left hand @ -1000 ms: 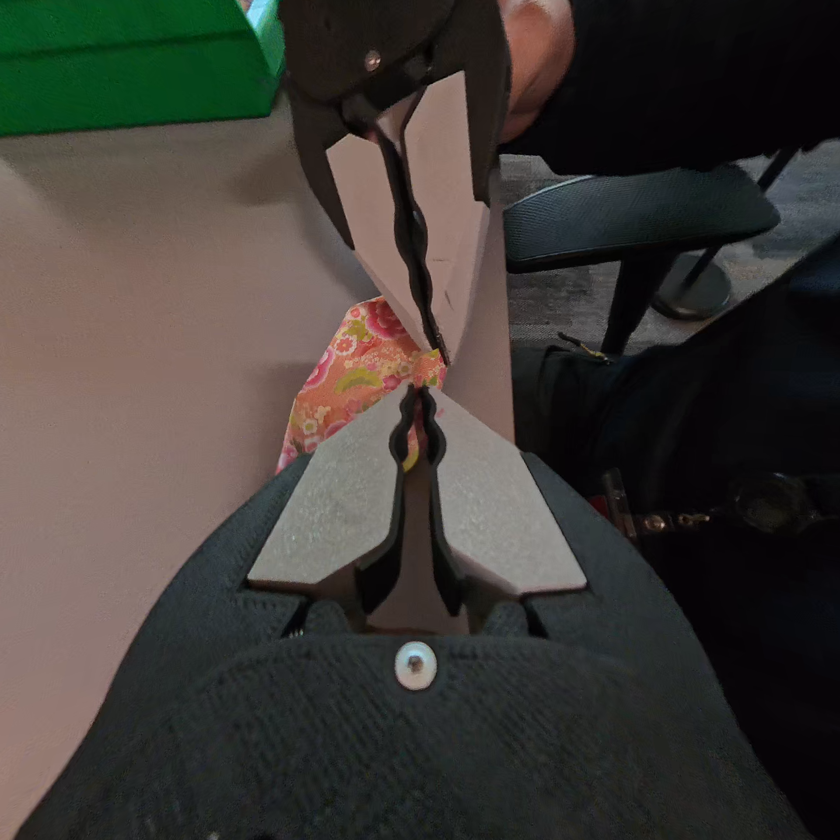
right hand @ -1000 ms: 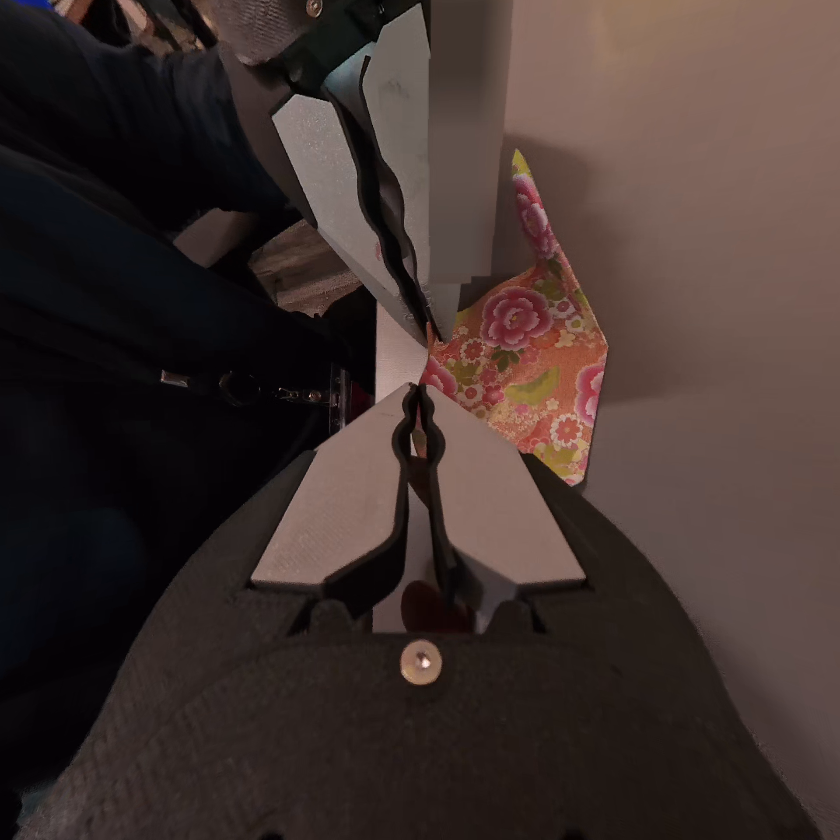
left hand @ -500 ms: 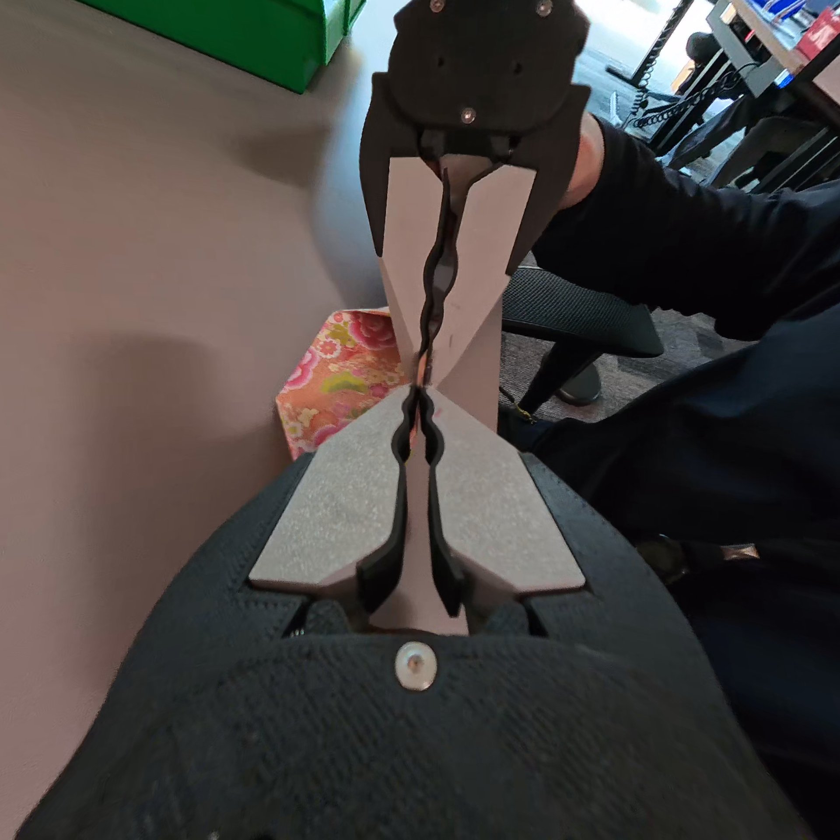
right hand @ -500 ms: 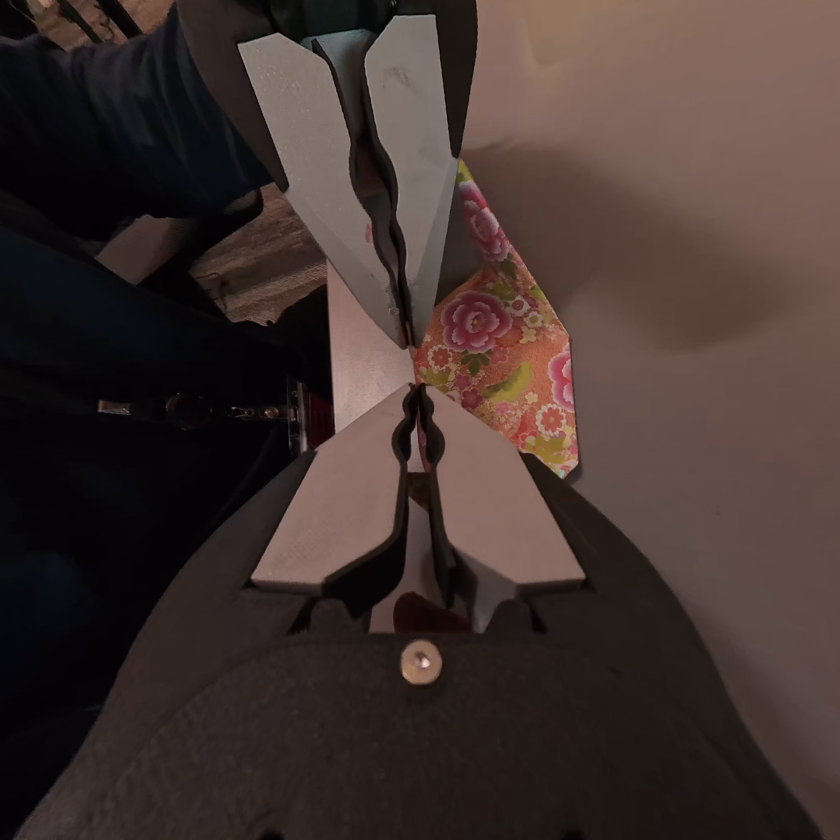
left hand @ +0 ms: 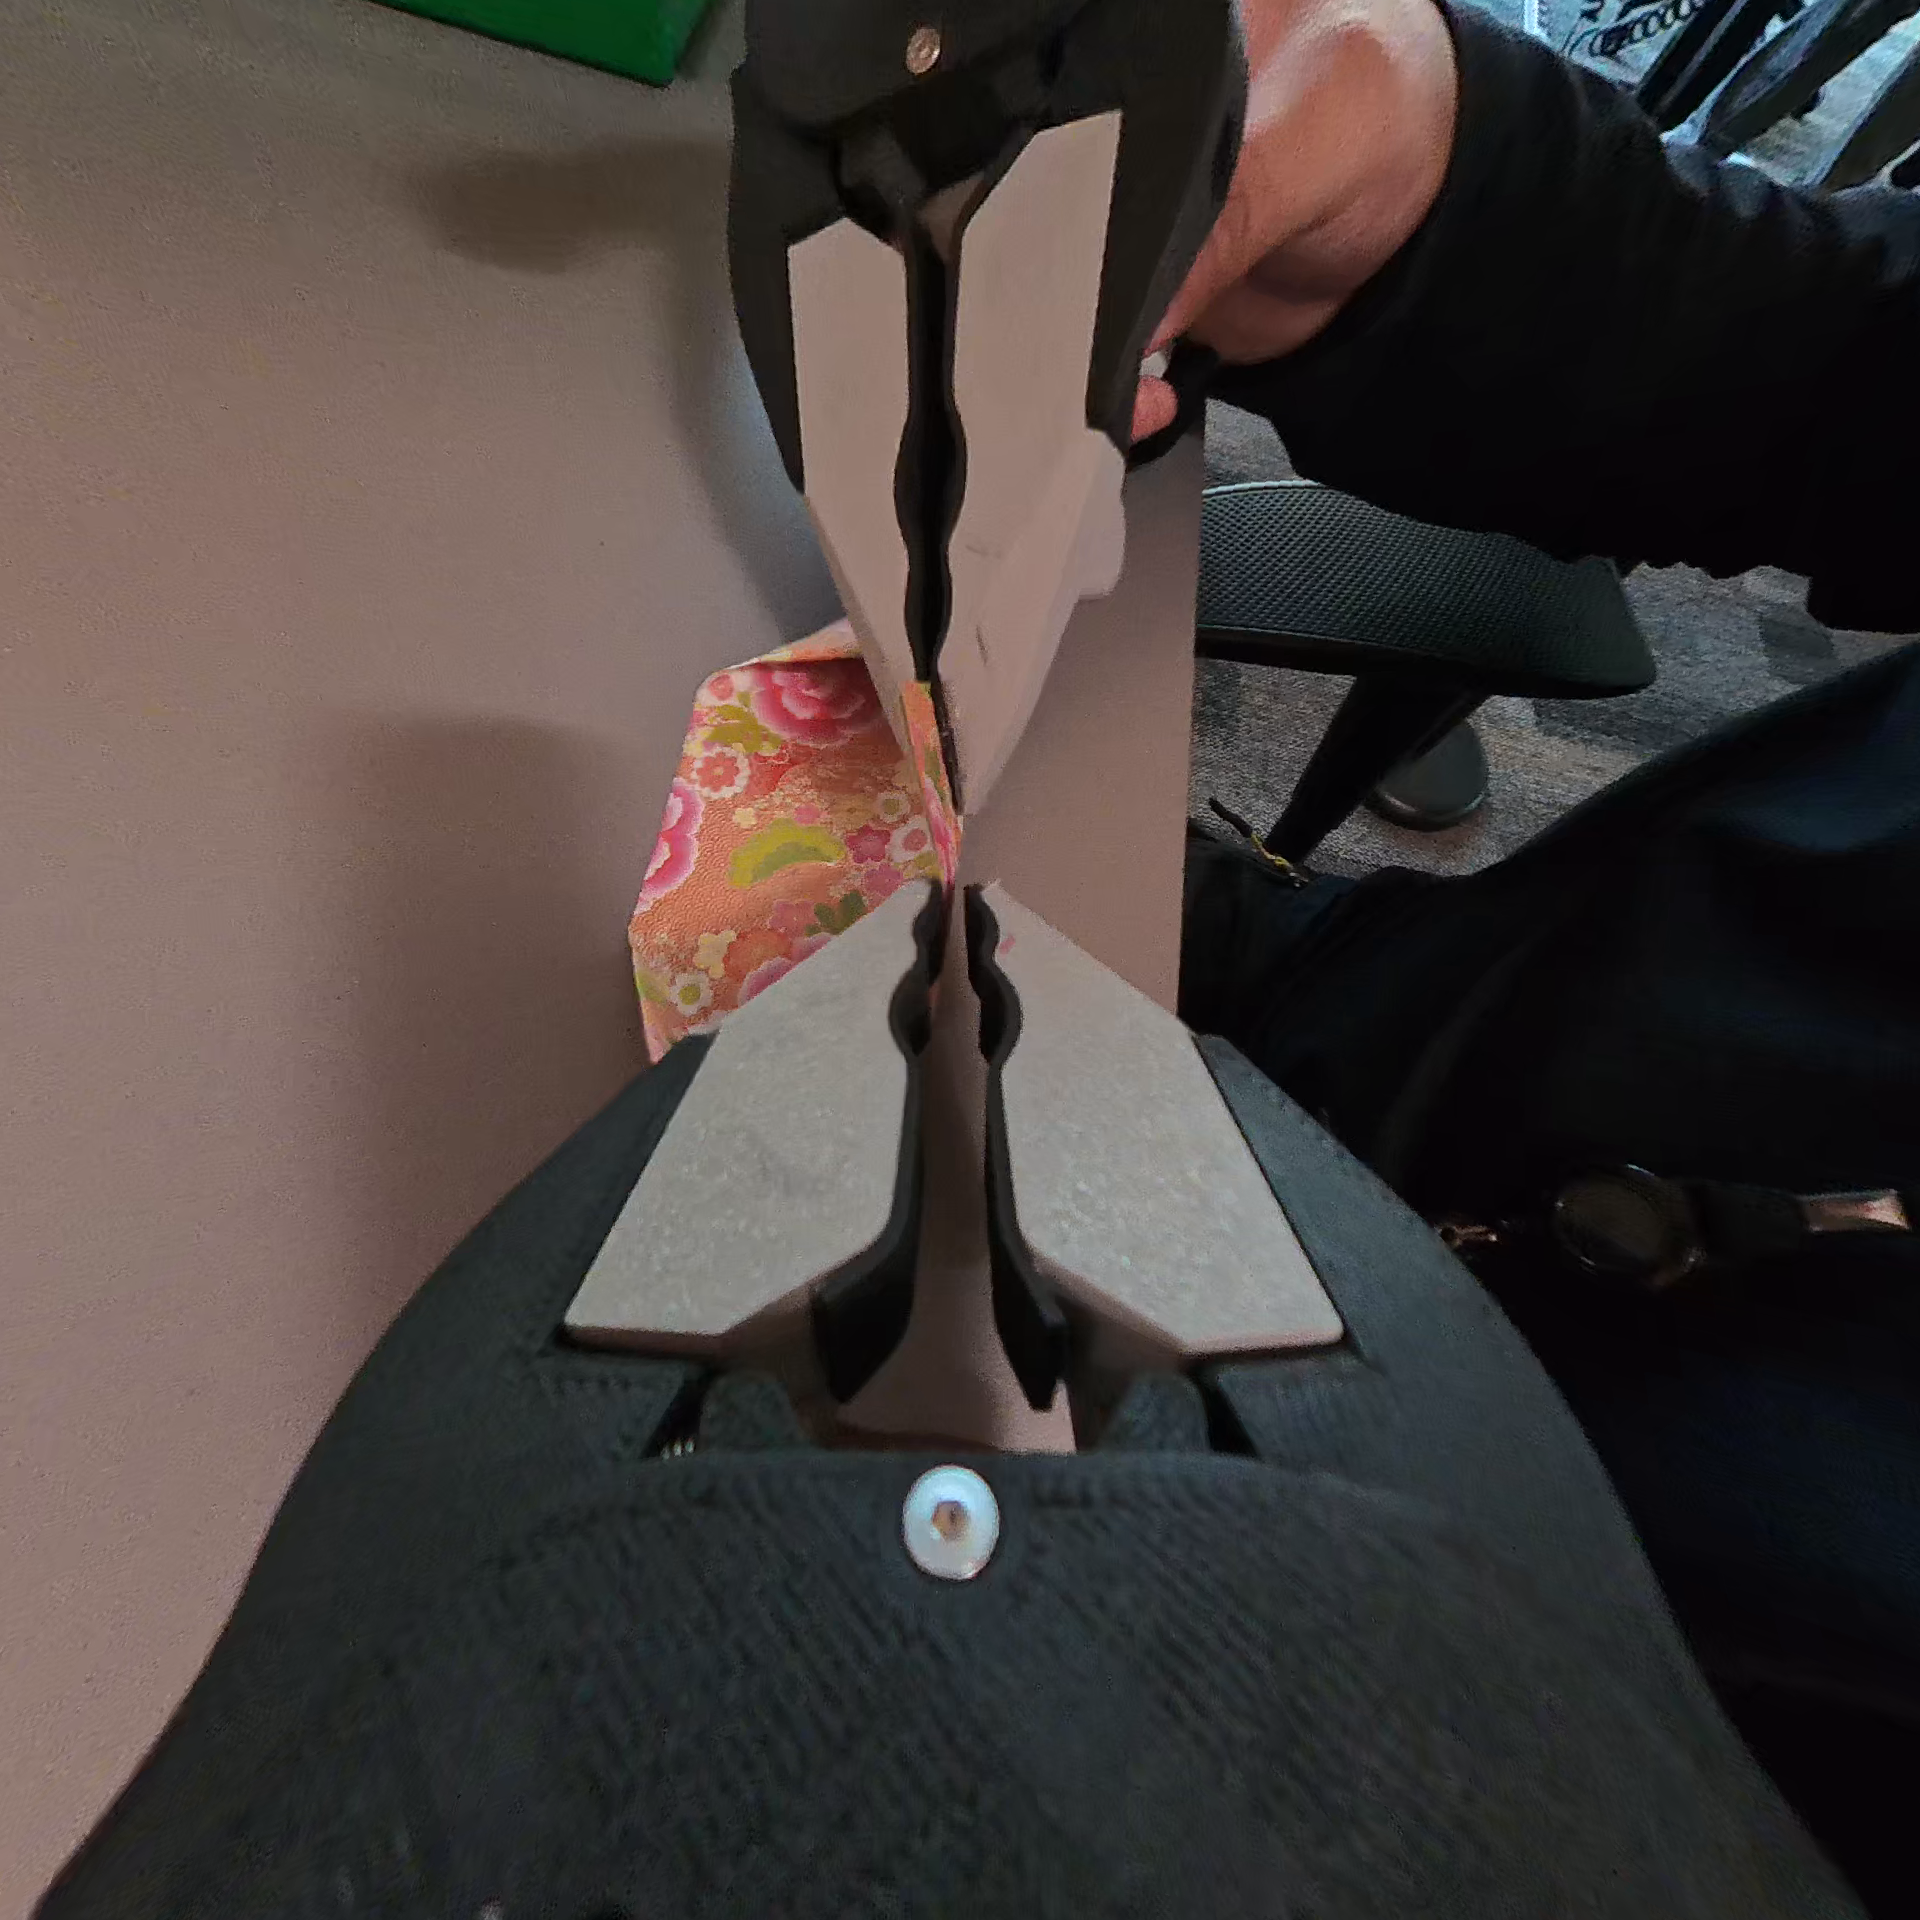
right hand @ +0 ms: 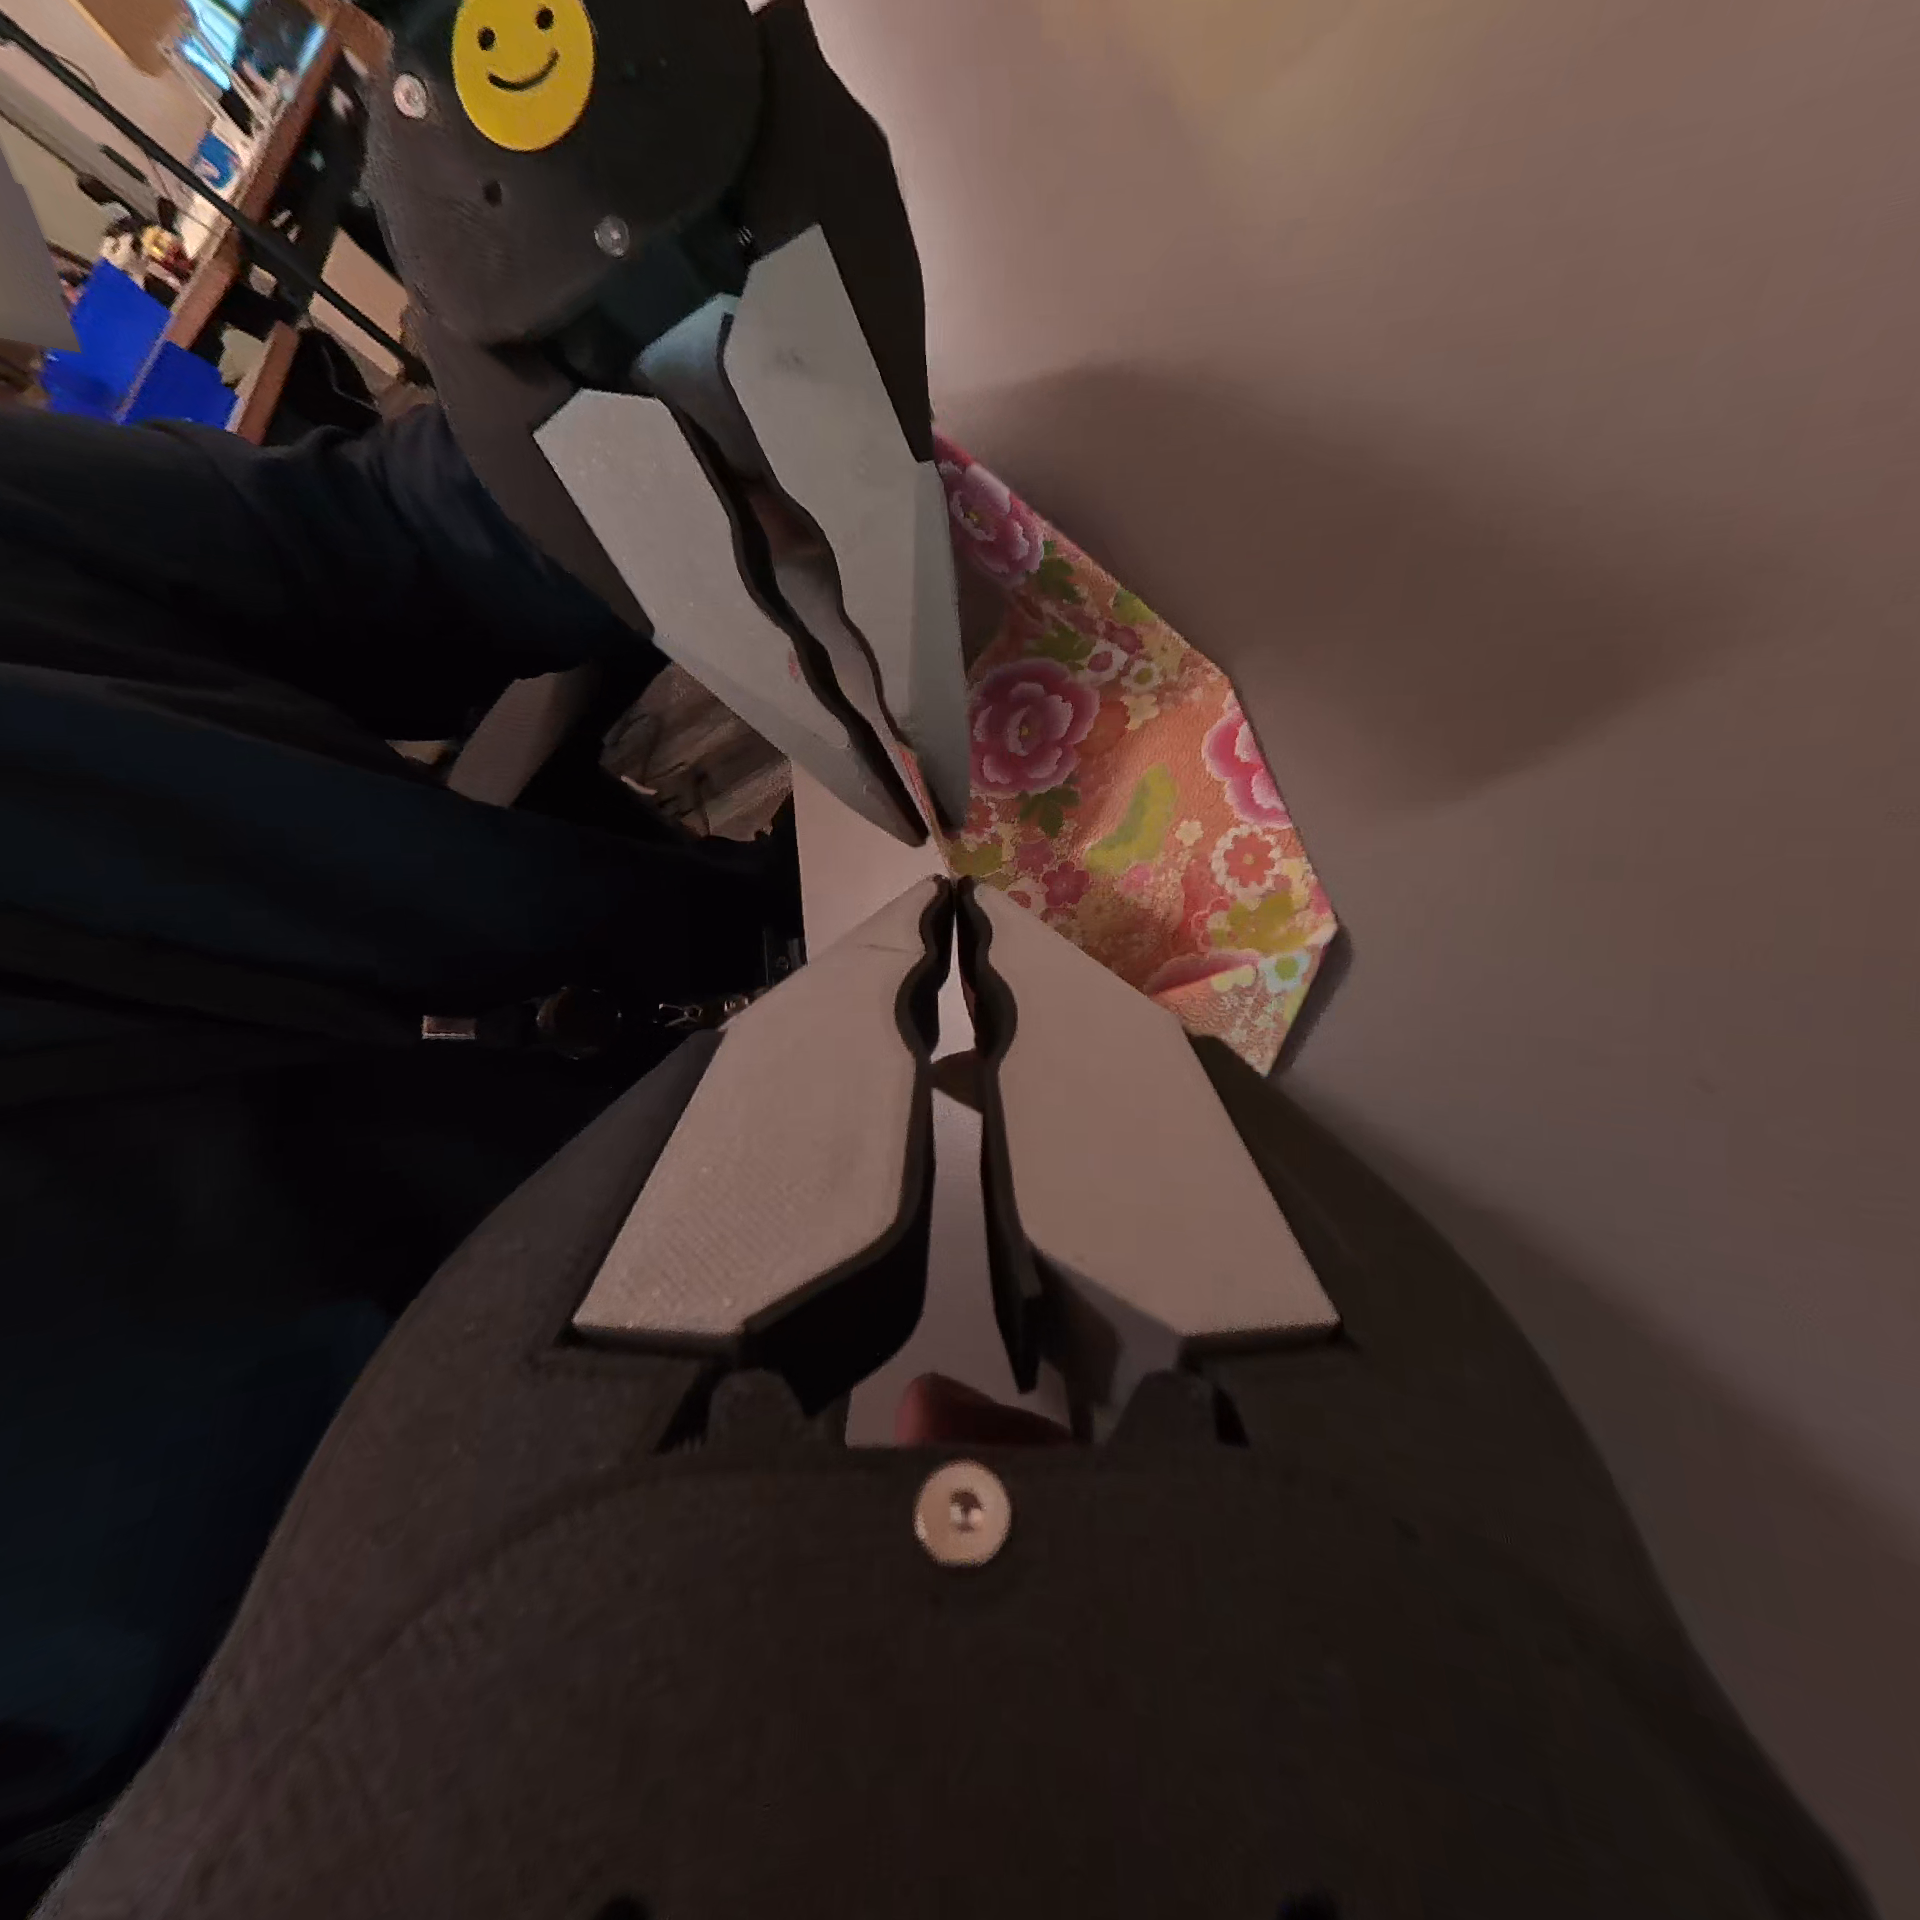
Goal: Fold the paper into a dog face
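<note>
Paper point(left hand: 779, 821) point(right hand: 1132, 800): folded, pink-and-orange flower print, lying on the pale counter point(left hand: 312, 623) point(right hand: 1558, 520) right at the edge nearest the person. One corner of it reaches that edge, and both tongs meet there tip to tip.

Right tongs point(right hand: 954, 891) point(left hand: 951, 779): clenched. In the left wrist view we see an orange strip of the paper caught between their fingers near the tips. A bare hand point(left hand: 1330, 177) in a dark sleeve holds this tool from the person's side.

Left tongs point(left hand: 954, 896) point(right hand: 928, 821): fingers point(left hand: 810, 1132) nearly together, with a thin slit between the tips. In the right wrist view a reddish sliver shows in that slit, but we cannot tell whether they grip the paper or have let it go. Their body carries a round yellow sticker point(right hand: 525, 73).

Both tools lie along the counter edge, pointing at each other, with the paper to the counter side of the tips.

Also noted: green box point(left hand: 582, 31) toward the far side of the counter; black chair armrest point(left hand: 1403, 592) beyond the near edge.
</note>
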A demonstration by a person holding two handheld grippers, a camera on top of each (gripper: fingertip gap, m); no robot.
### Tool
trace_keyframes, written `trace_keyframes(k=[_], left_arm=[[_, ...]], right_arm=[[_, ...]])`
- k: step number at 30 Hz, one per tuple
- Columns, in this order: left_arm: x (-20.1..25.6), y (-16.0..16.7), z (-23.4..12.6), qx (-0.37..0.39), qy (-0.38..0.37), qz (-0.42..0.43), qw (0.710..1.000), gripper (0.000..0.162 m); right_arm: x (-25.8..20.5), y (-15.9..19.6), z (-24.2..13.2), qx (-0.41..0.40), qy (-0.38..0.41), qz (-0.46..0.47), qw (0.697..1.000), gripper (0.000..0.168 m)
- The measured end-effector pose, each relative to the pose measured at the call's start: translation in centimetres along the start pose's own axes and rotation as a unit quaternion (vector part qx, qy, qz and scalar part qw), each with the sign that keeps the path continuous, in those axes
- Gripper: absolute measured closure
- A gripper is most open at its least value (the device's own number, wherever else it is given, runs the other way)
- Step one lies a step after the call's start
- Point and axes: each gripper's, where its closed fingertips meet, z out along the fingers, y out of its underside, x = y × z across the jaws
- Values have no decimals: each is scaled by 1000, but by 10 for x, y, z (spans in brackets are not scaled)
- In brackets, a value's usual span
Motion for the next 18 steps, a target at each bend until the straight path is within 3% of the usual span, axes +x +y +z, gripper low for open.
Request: trace_keyframes(k=[6,14,18], left_arm=[[2,10,7,-38,-3,17,999,162],[0,5,2,-18,48,-56,997,162],[1,5,2,-17,47,-49,998,154]], right_arm=[[2,8,6,-35,1,16,999,168],[0,0,3,-27,25,-26,999,168],[-7,-3,3,-16,-8,-4,1000,168]])
